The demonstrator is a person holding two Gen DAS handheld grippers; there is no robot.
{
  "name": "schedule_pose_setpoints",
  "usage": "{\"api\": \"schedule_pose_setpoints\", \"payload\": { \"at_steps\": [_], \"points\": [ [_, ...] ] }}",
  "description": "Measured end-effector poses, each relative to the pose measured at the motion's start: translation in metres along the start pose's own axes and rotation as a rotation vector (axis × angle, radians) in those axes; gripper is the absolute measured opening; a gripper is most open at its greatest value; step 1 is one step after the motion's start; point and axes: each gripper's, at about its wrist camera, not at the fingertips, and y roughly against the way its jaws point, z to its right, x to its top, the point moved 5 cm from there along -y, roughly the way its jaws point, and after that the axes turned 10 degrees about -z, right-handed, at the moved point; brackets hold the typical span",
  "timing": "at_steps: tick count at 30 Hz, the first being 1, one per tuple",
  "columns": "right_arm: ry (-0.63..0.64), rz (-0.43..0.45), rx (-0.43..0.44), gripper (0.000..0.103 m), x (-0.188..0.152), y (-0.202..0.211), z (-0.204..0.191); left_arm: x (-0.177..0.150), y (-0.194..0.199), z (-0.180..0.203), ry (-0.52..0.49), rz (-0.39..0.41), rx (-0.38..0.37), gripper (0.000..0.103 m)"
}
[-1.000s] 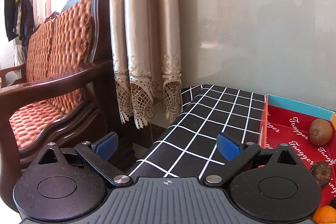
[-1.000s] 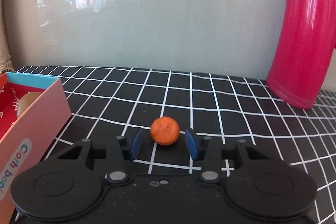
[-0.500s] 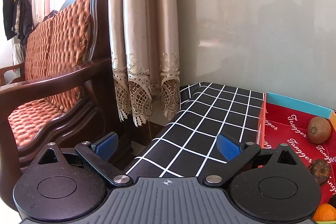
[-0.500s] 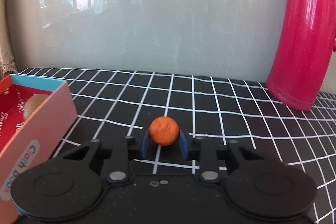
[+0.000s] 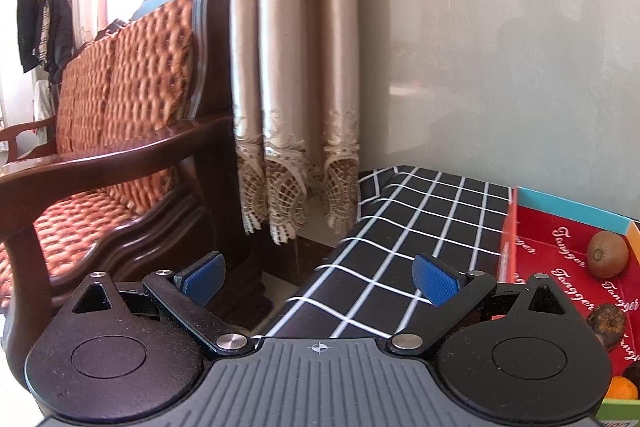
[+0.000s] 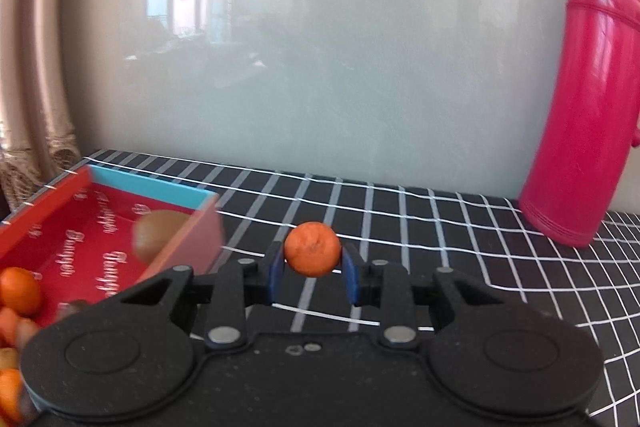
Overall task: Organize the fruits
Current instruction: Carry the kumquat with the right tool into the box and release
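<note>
My right gripper (image 6: 312,277) pinches a small orange (image 6: 312,249) above the checked tablecloth (image 6: 440,219), beside the red fruit box (image 6: 80,247); my left gripper (image 5: 320,277) spread, empty.

Open checked tablecloth (image 6: 400,211) between red box (image 6: 192,239) and pink flask (image 6: 584,99); box wall and flask flank that lane, wall closes the back. Curtain (image 5: 288,107) and wooden sofa (image 5: 120,163) block the left.

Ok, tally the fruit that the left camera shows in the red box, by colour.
Brown kiwi: 1
Dark fruit: 2, the second cut off by the picture's edge
Orange: 1
Total: 4
</note>
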Motion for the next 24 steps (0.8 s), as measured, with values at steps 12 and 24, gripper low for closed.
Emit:
{"api": "schedule_pose_setpoints", "payload": {
  "at_steps": [12,24],
  "points": [
    [0.089,0.024,0.119,0.029,0.006,0.020,-0.081,-0.004,0.000,-0.054,0.030,-0.014,0.056,0.099],
    [0.158,-0.005,0.160,0.031,-0.001,0.019,-0.124,-0.008,-0.002,-0.077,0.050,-0.021,0.071,0.099]
  ]
}}
